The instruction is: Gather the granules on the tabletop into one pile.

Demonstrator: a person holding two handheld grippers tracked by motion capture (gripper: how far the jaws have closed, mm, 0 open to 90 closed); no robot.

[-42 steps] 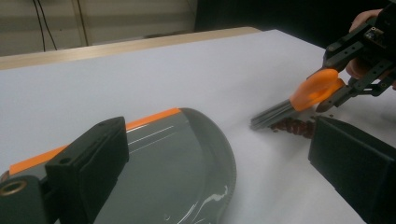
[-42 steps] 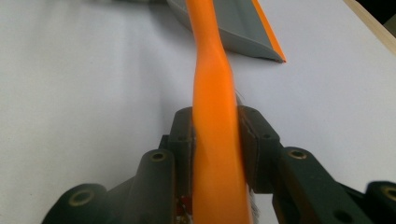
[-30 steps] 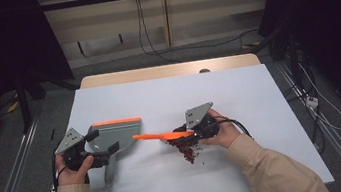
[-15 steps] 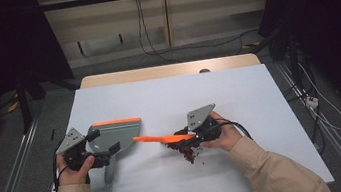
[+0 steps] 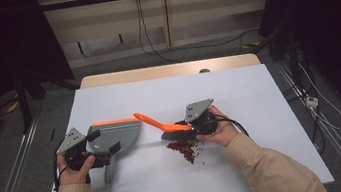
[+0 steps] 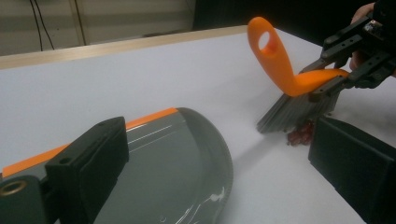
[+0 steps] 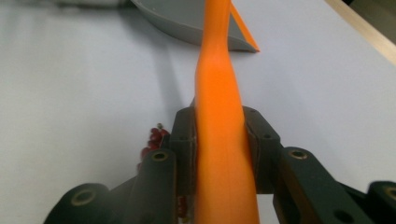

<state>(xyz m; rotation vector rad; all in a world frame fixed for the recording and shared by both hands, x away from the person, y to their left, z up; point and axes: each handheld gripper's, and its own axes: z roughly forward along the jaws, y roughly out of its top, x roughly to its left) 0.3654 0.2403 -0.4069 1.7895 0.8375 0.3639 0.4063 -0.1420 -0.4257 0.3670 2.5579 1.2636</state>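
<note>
My right gripper is shut on the orange handle of a brush, with the handle running out between its jaws. The dark bristles rest on the white table beside a small pile of red bits. A grey dustpan with an orange lip lies flat at the left. My left gripper stands open at it. One jaw is over the pan and the other is clear of its rounded edge. The brush's looped end points toward the pan.
The white table has free room to the far side and the right. A wooden edge runs along its back. Cables lie on the floor beyond, and metal rails run along both sides.
The brush handle's free end has swung a little toward the far side and the brush has shifted slightly. The left gripper and the dustpan have stayed put.
</note>
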